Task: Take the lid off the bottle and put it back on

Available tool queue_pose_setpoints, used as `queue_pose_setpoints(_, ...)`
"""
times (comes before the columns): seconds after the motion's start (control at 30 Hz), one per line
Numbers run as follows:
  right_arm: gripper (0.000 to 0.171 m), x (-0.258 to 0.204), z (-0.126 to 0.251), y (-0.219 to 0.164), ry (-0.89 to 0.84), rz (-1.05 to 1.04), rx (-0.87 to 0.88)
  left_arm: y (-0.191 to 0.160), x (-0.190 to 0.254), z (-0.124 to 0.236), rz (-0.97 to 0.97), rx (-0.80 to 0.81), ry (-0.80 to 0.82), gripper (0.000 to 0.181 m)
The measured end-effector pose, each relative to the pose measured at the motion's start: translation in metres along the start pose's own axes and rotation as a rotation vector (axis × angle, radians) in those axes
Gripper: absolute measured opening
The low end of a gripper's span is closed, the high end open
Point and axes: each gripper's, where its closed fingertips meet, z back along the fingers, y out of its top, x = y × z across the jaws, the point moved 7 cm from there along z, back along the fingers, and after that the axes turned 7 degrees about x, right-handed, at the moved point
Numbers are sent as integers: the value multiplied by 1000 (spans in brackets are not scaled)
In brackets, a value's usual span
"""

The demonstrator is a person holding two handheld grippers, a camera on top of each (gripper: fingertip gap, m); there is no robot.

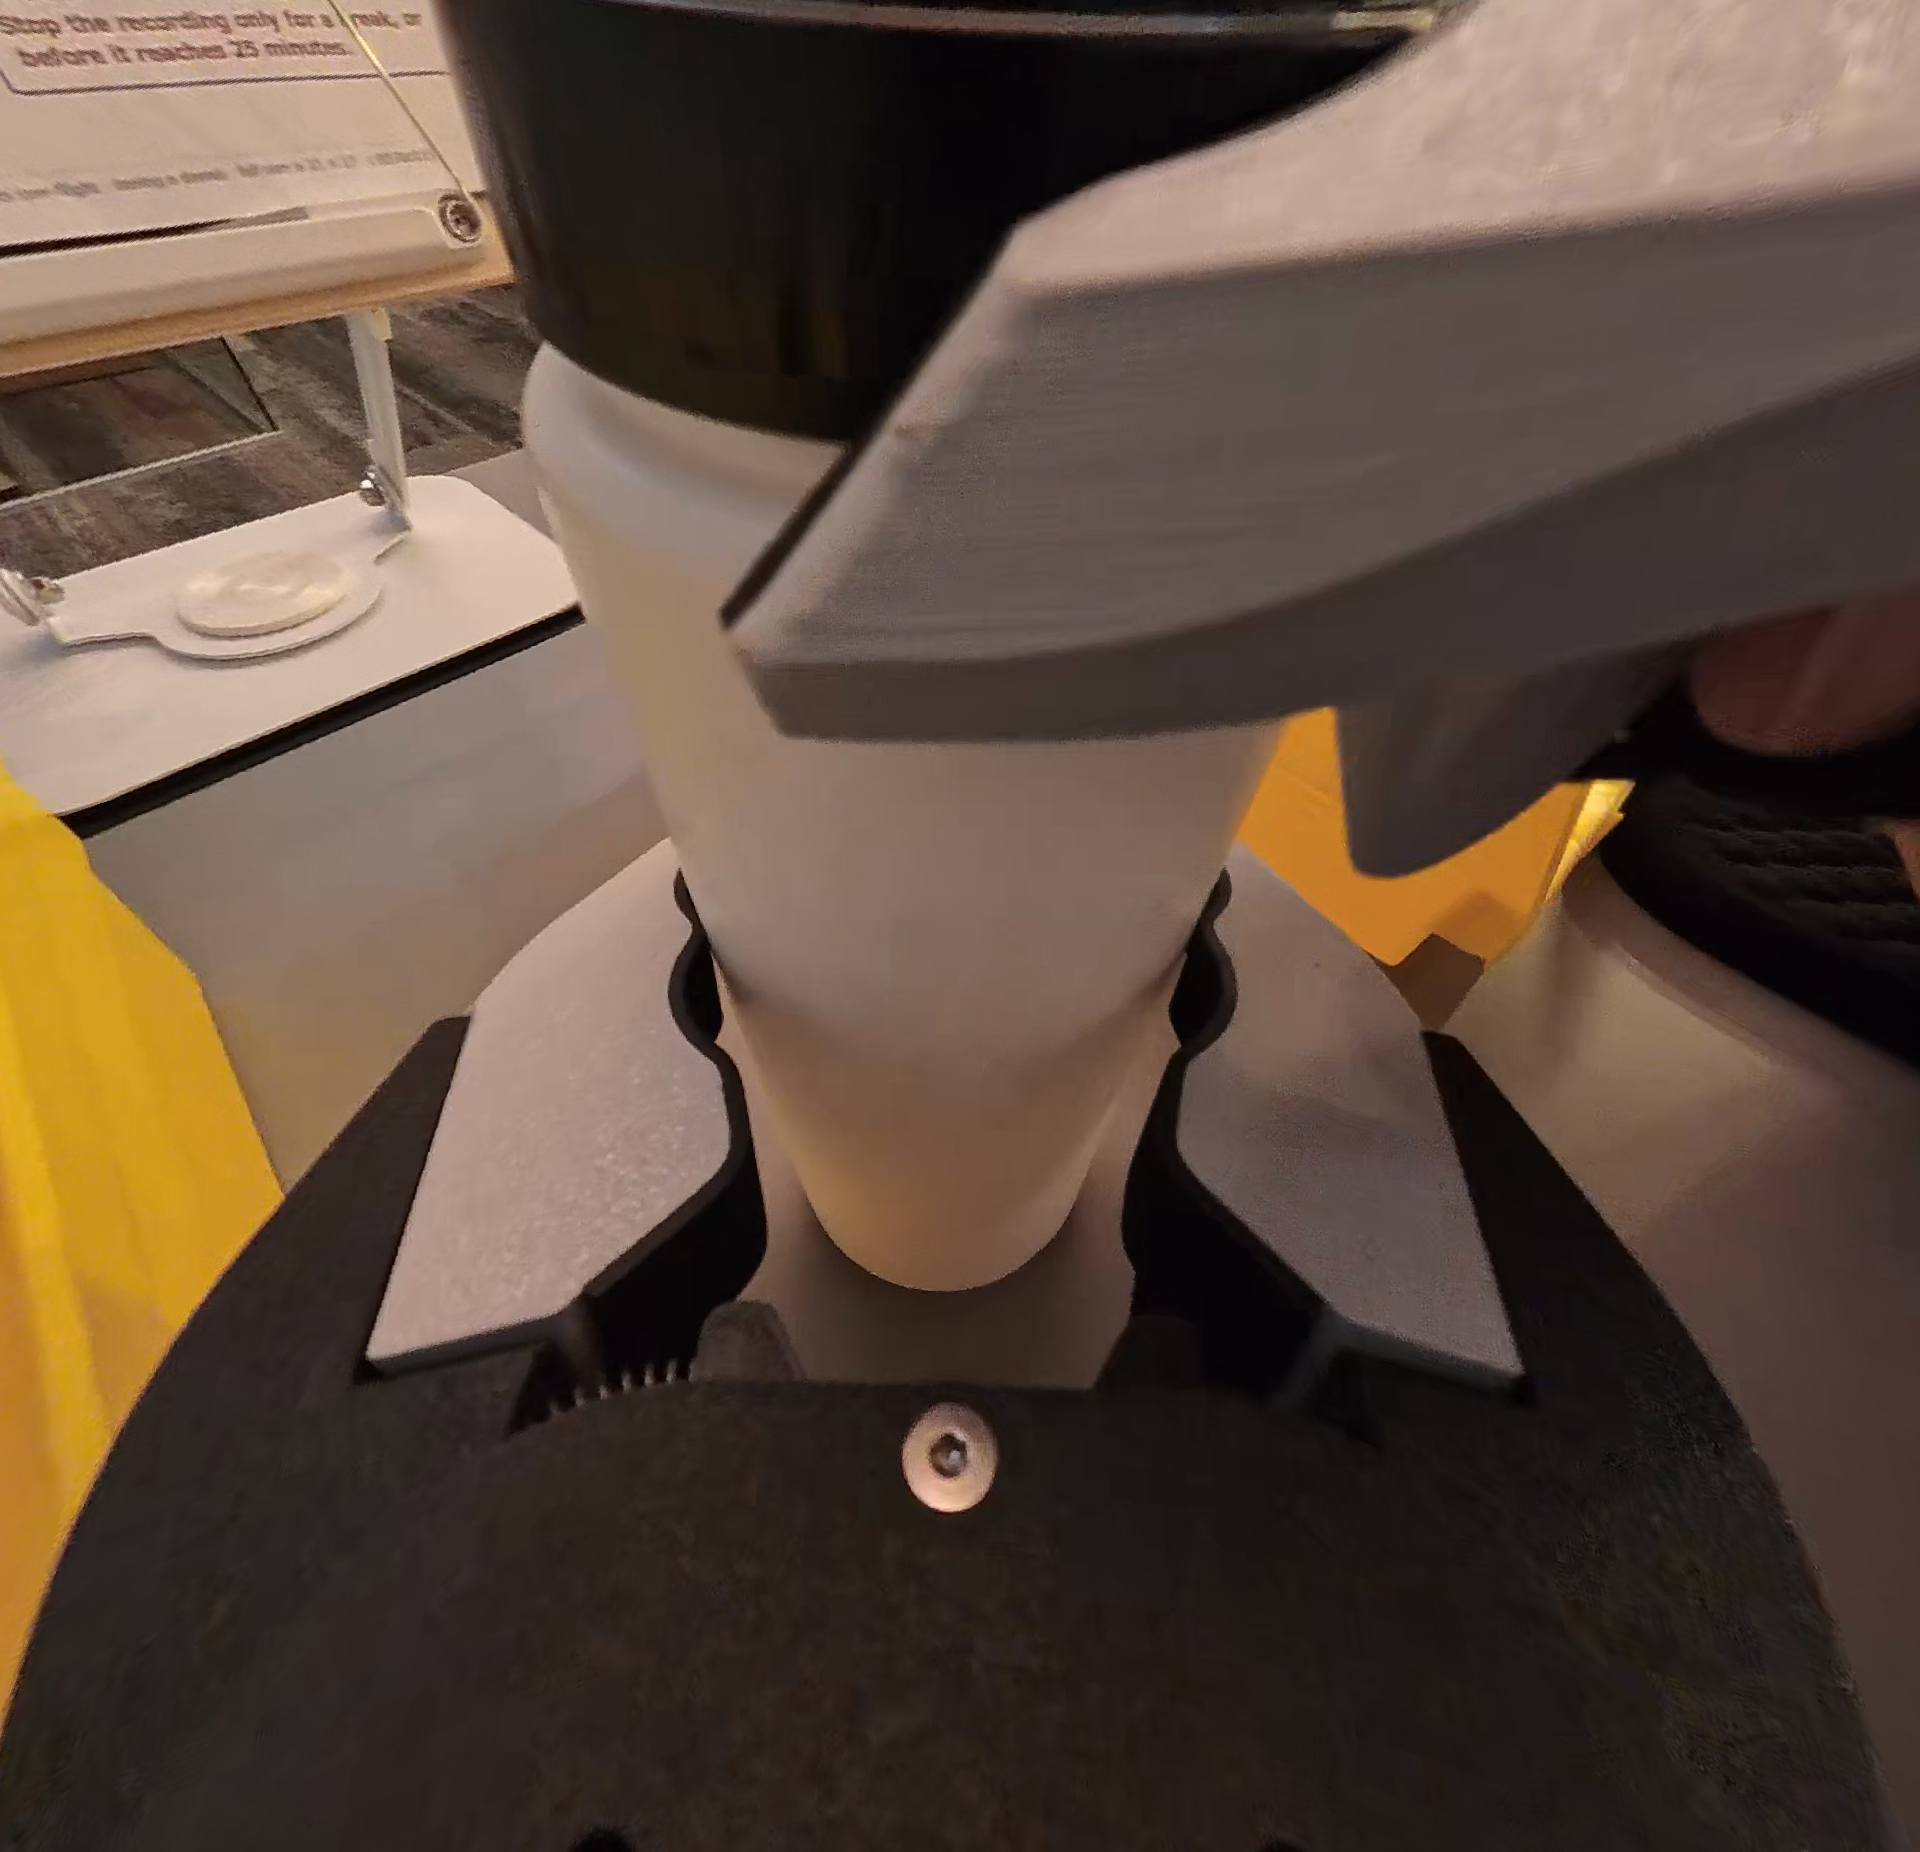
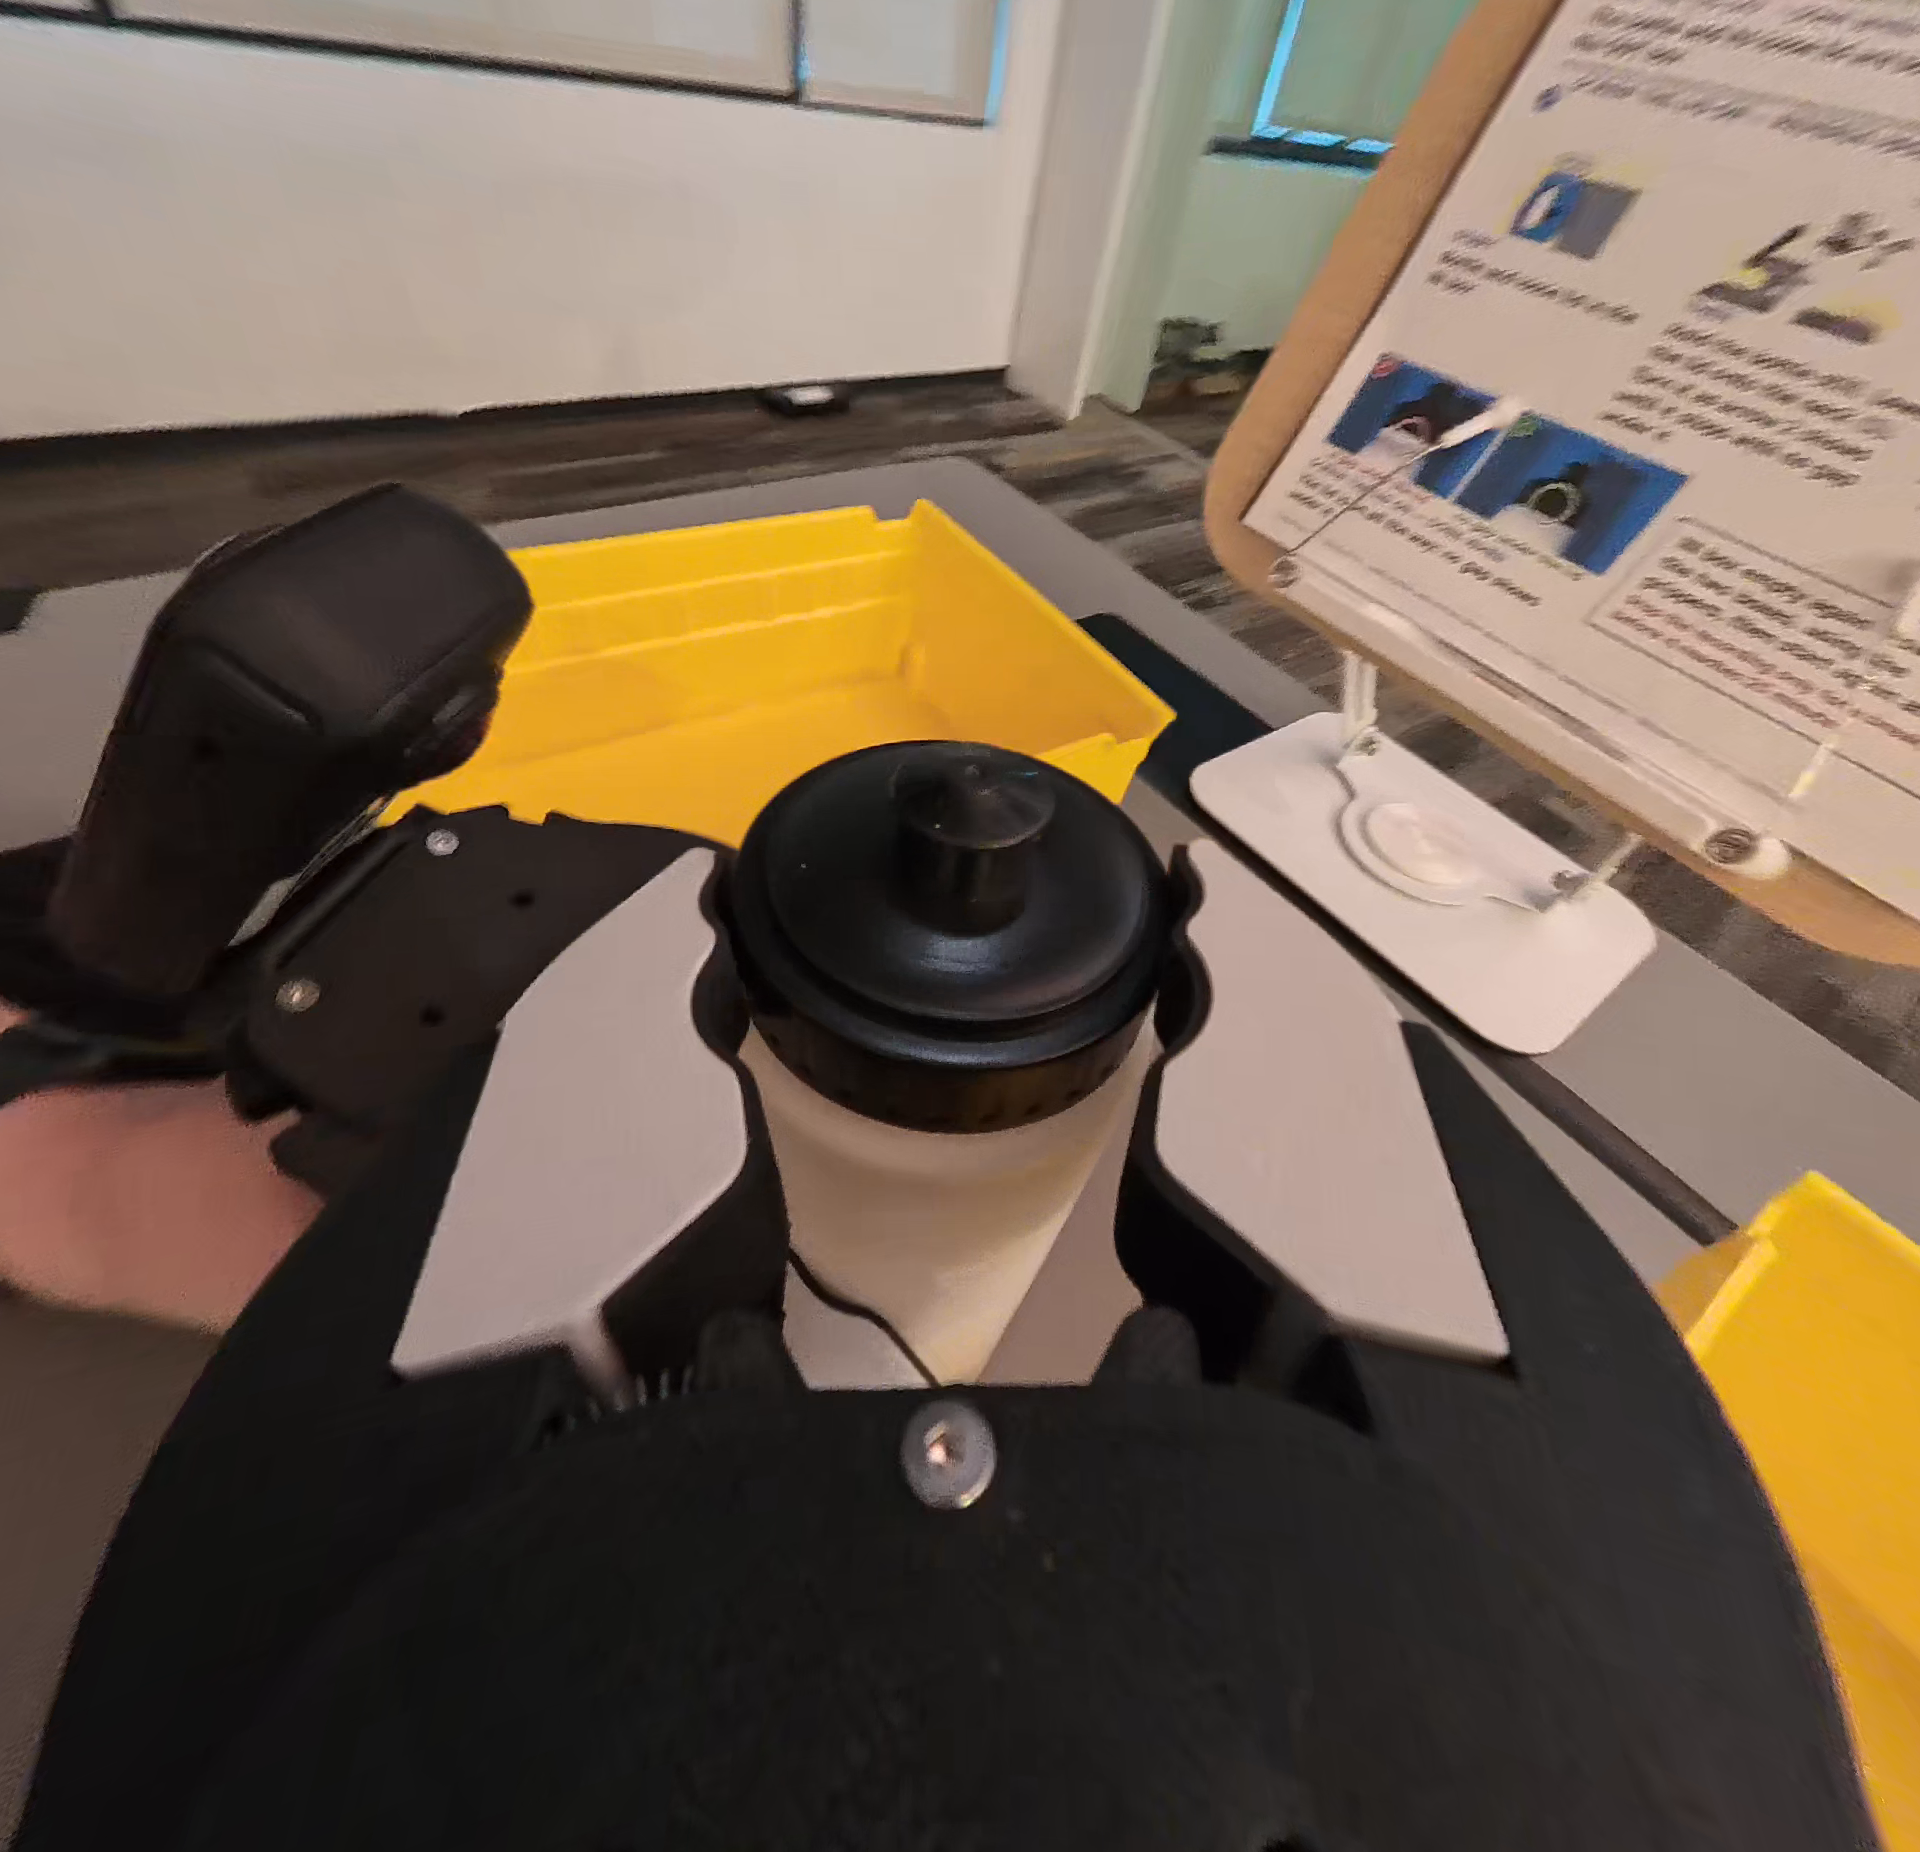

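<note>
A white bottle [image 1: 935,867] with a black spouted lid [image 1: 727,223] stands upright between both grippers. In the left wrist view my left gripper [image 1: 951,929] is shut on the bottle's body below the lid. In the right wrist view my right gripper [image 2: 951,898] comes from above and is closed around the lid [image 2: 940,929], which sits on the bottle [image 2: 935,1210]. One grey finger of the right gripper [image 1: 1351,452] crosses the lid in the left wrist view. The left gripper's black body [image 2: 343,919] shows at the left of the right wrist view.
A yellow bin [image 2: 790,649] stands behind the bottle and another yellow bin [image 2: 1808,1407] is at the right. An instruction board [image 2: 1621,368] on a white stand base [image 2: 1455,929] stands at the right on the grey table [image 1: 364,919]. A hand [image 2: 125,1179] holds the left gripper. About 9 cm separates my left fingertips from my right.
</note>
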Motion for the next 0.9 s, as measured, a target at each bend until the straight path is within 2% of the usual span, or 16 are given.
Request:
queue_pose_setpoints(0.13, 79, -1, 0, 0, -1, 5, 9, 0, -1, 0, 4, 2, -11, 86)
queue_pose_setpoints(0.3, 85, 12, 2, 0, 290, -59, -49, 0, 2, -2, -5, 4, -82, 86)
queue_pose_setpoints(0.4, 80, 19, 7, -1, 410, -117, -71, 0, 7, -4, -11, 17, -142, 86)
queue_pose_setpoints(0.53, 79, 15, 5, -1, 344, -98, -62, 0, 4, -3, 0, 11, -123, 86)
queue_pose_setpoints(0.73, 79, -2, 1, 1, 56, -87, -1, 1, 1, 0, -10, -4, -21, 86)
queue_pose_setpoints(0.83, 79, -1, 1, 1, 48, -100, 7, 0, 0, 0, -12, -3, -32, 86)
queue_pose_setpoints(0.9, 79, 2, 0, 1, 114, -102, 0, 1, -1, -1, -7, -4, -44, 86)
